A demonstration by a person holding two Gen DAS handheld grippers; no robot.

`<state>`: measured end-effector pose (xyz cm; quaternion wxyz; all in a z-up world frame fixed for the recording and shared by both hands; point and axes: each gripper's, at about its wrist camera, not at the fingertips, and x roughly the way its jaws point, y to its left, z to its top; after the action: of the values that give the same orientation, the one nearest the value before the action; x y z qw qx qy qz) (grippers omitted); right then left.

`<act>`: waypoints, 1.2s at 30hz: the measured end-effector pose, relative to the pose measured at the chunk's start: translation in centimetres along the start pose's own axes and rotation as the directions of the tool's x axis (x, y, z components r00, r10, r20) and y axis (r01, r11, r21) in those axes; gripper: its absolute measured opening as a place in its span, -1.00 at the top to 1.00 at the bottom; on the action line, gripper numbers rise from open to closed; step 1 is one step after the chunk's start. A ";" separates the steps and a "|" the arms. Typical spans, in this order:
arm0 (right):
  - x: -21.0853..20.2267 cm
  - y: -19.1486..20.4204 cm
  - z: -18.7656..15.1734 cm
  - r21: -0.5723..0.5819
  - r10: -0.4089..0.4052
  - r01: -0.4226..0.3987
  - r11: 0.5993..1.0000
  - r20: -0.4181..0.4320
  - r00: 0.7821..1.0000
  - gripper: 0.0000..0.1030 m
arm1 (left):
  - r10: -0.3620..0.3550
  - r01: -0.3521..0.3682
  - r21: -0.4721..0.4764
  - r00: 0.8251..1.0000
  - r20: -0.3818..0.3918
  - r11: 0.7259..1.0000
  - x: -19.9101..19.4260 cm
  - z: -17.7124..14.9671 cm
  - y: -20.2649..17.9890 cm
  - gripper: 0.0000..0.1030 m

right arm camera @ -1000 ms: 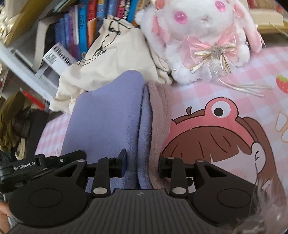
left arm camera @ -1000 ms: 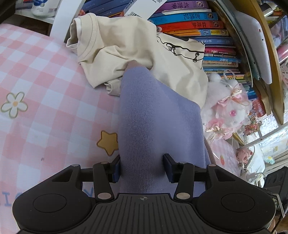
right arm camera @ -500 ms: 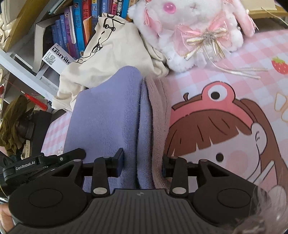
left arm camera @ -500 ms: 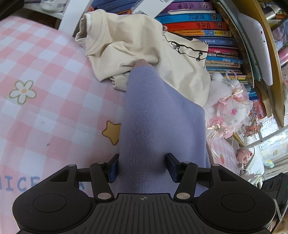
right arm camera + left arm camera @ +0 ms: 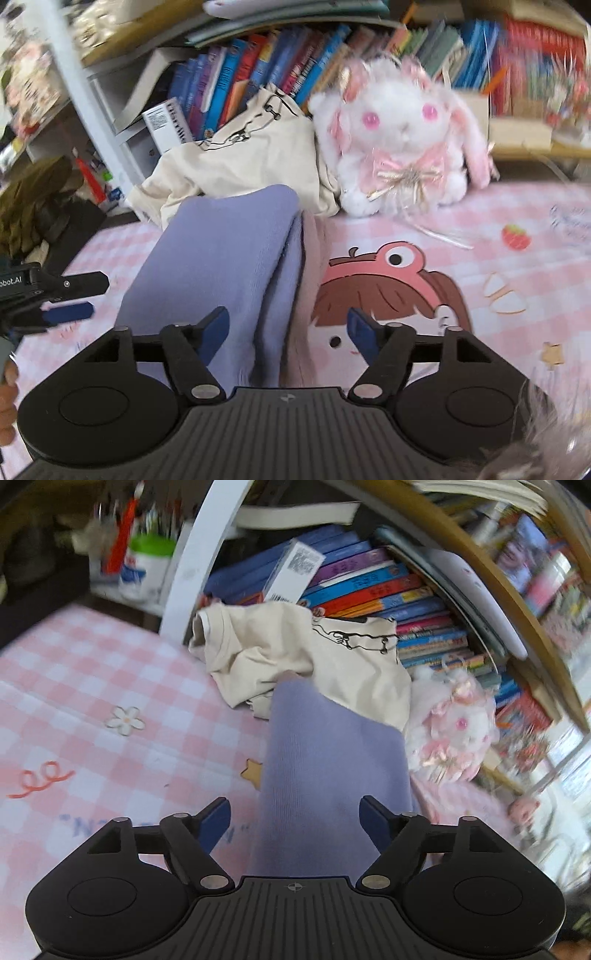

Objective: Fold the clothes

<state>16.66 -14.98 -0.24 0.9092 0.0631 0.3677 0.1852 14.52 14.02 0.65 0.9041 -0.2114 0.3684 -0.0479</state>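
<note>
Left wrist view: the left gripper (image 5: 294, 821) pointed down over the folded lavender garment (image 5: 325, 775); picture blurred at the edges.
Left fingers: spreading, blue pads (image 5: 216, 821) standing off the cloth on both sides, the garment between them but not pinched.
Right wrist view: the right gripper (image 5: 288, 332) hung over the garment's layered edge (image 5: 280, 266).
Right fingers: also opening, pads (image 5: 364, 334) clear of the fabric, nothing clamped.
Lavender garment: lay folded in a long strip on the pink checked bed sheet (image 5: 92, 701), a dusty pink layer (image 5: 314, 258) showing along its right side.
Cream T-shirt (image 5: 295, 657): crumpled at the far end of the lavender garment, touching it, leaning against the books (image 5: 388, 590).
Plush rabbit (image 5: 402, 136): white and pink, upright, just right of the cream T-shirt.
Cartoon girl print (image 5: 388, 288): on the sheet beside the garment.
Left gripper in right view (image 5: 48, 295): at the frame's left edge, a hand (image 5: 7, 398) below it.
</note>
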 end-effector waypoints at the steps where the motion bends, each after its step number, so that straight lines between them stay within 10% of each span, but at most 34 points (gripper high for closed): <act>1: -0.6 0.3 -0.3 -0.019 -0.012 0.012 1.000 0.005 1.000 -0.49 | 0.022 -0.022 0.028 1.000 0.005 0.999 -0.5 -0.5 -0.5 -0.58; 15: -6.9 3.0 -6.5 -0.132 -0.096 0.104 0.986 0.059 0.994 -0.66 | 0.195 -0.211 0.245 0.977 0.087 0.946 -5.4 -7.4 -5.3 -0.63; 36: -8.2 3.0 -9.0 -0.135 -0.183 0.191 0.972 0.069 0.981 -0.84 | 0.306 -0.322 0.231 0.946 0.103 0.918 -6.5 -10.0 -5.0 -0.69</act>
<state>4.14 -15.49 -0.69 0.9348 -0.0312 0.3321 0.1224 3.31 7.65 0.56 0.9305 -0.0378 0.3594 0.0595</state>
